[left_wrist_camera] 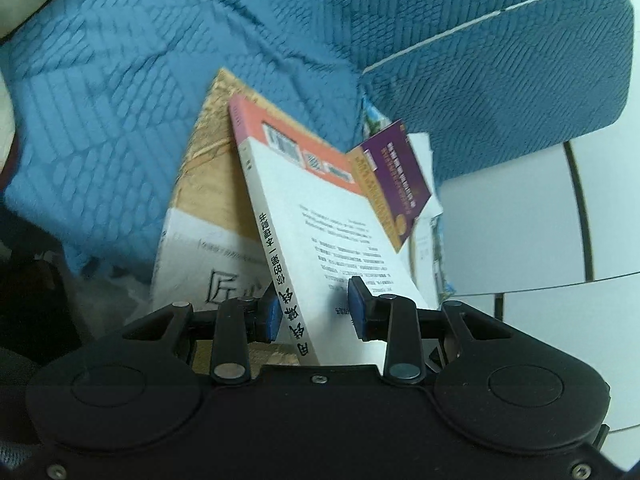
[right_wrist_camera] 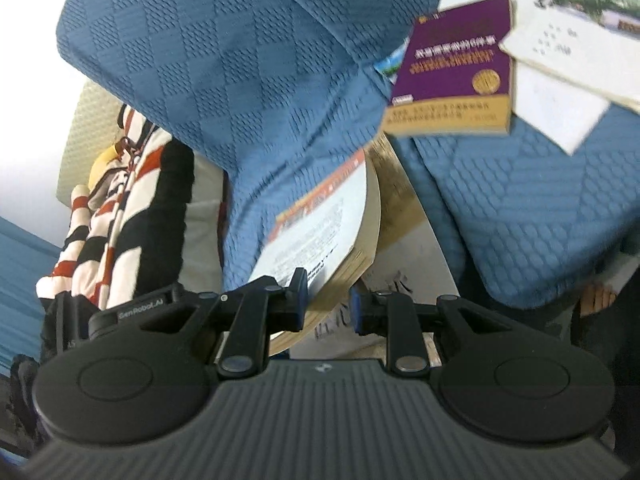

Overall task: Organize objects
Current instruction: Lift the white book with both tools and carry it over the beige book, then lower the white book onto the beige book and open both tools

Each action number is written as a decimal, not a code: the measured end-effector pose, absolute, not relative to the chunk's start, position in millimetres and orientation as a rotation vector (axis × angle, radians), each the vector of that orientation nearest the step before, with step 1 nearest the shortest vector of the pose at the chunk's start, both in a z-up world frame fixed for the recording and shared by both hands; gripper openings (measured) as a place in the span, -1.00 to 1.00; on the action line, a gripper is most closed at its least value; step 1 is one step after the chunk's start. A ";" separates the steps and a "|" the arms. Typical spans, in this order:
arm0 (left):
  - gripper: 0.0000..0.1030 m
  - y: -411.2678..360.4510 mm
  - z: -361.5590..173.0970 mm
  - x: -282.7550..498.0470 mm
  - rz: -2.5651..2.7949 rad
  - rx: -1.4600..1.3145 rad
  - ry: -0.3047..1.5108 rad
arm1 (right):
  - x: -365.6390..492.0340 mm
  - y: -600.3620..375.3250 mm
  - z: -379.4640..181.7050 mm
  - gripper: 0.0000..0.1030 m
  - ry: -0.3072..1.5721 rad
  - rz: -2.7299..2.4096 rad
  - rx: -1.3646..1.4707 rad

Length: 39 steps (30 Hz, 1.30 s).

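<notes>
The left gripper point(left_wrist_camera: 314, 314) is clamped on a white book point(left_wrist_camera: 320, 240) at its spine end, one pad on either face. The right gripper point(right_wrist_camera: 329, 306) pinches the same book point(right_wrist_camera: 320, 232) by its page edge. Under it lies a tan book point(left_wrist_camera: 212, 184), its cover lettering blurred. Beyond, a purple book point(right_wrist_camera: 456, 68) and papers point(right_wrist_camera: 560, 92) rest on a blue cushion point(right_wrist_camera: 520, 200) (quilted, like the blue backrest point(right_wrist_camera: 224, 60) behind).
</notes>
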<state>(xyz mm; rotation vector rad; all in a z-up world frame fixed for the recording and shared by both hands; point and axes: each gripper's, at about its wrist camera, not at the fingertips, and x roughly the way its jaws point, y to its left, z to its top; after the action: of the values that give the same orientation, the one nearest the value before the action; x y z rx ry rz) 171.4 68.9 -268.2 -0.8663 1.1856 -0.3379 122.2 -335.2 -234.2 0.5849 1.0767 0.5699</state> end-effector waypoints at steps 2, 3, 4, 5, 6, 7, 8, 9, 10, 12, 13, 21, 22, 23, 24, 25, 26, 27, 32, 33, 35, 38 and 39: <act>-0.38 68.4 -272.6 169.2 -0.325 -0.858 1.204 | 119.9 -337.7 -243.8 -0.51 1.100 0.571 0.598; -0.37 68.5 -276.3 167.7 -0.316 -0.853 1.216 | 119.1 -339.0 -248.0 -0.51 1.112 0.570 0.604; -0.36 68.2 -278.2 166.0 -0.308 -0.844 1.223 | 117.5 -339.7 -252.3 -0.51 1.124 0.569 0.609; -0.34 67.1 -279.7 165.1 -0.300 -0.830 1.230 | 115.8 -340.3 -257.1 -0.51 1.133 0.567 0.611; -0.33 65.1 -281.4 164.6 -0.290 -0.814 1.236 | 114.3 -340.9 -261.7 -0.51 1.142 0.564 0.615; -0.32 64.7 -283.0 163.4 -0.281 -0.803 1.240 | 113.6 -341.3 -265.0 -0.51 1.151 0.562 0.621; -0.31 64.3 -285.0 162.4 -0.271 -0.794 1.245 | 112.5 -341.5 -269.3 -0.51 1.160 0.560 0.626; -0.30 64.1 -287.1 162.6 -0.261 -0.792 1.253 | 111.8 -341.4 -272.9 -0.51 1.169 0.562 0.628; -0.29 63.7 -288.6 162.9 -0.251 -0.789 1.259 | 111.4 -341.3 -276.3 -0.51 1.178 0.562 0.628; -0.27 63.7 -291.1 162.1 -0.236 -0.774 1.262 | 110.9 -341.3 -282.1 -0.49 1.197 0.560 0.636; -0.28 63.6 -291.1 161.9 -0.227 -0.766 1.262 | 111.0 -341.5 -283.5 -0.48 1.203 0.561 0.637; 0.13 60.6 -266.9 155.9 -0.221 -0.692 1.222 | 104.2 -331.2 -271.2 -0.10 1.232 0.573 0.438; 0.16 58.5 -261.7 154.5 -0.220 -0.674 1.215 | 102.7 -329.7 -269.5 -0.01 1.239 0.587 0.405; 0.21 56.3 -256.8 152.9 -0.217 -0.652 1.203 | 99.6 -329.3 -266.6 0.15 1.231 0.620 0.383; 0.24 53.7 -251.7 150.7 -0.214 -0.624 1.190 | 96.9 -330.0 -263.2 0.33 1.220 0.648 0.365; 0.25 50.5 -247.3 148.2 -0.210 -0.598 1.179 | 94.0 -330.7 -259.8 0.38 1.208 0.666 0.345; 0.25 48.1 -243.9 145.3 -0.209 -0.581 1.170 | 91.0 -331.7 -255.4 0.41 1.188 0.677 0.316; 0.25 45.5 -241.1 142.8 -0.211 -0.575 1.161 | 88.0 -333.1 -251.6 0.41 1.162 0.681 0.289; 0.25 30.4 -234.1 131.2 -0.177 -0.506 1.109 | 87.0 -339.0 -241.0 0.41 1.023 0.674 0.185; 0.23 27.8 -234.9 130.5 -0.173 -0.501 1.103 | 89.9 -339.7 -242.8 0.41 1.012 0.674 0.180; 0.20 24.2 -236.8 129.0 -0.168 -0.494 1.091 | 98.1 -337.8 -249.5 0.40 1.013 0.662 0.169; 0.13 20.3 -241.7 129.0 -0.130 -0.455 1.080 | 105.8 -333.2 -256.9 0.20 1.016 0.668 0.157; 0.12 20.7 -244.3 129.5 -0.127 -0.453 1.078 | 107.0 -332.1 -258.3 0.10 1.016 0.667 0.153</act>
<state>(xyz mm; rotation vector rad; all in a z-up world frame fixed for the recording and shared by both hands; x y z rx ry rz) 129.5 20.7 -244.3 -0.4532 1.0777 -0.1267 107.0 -332.1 -258.3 0.1530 1.0162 0.6669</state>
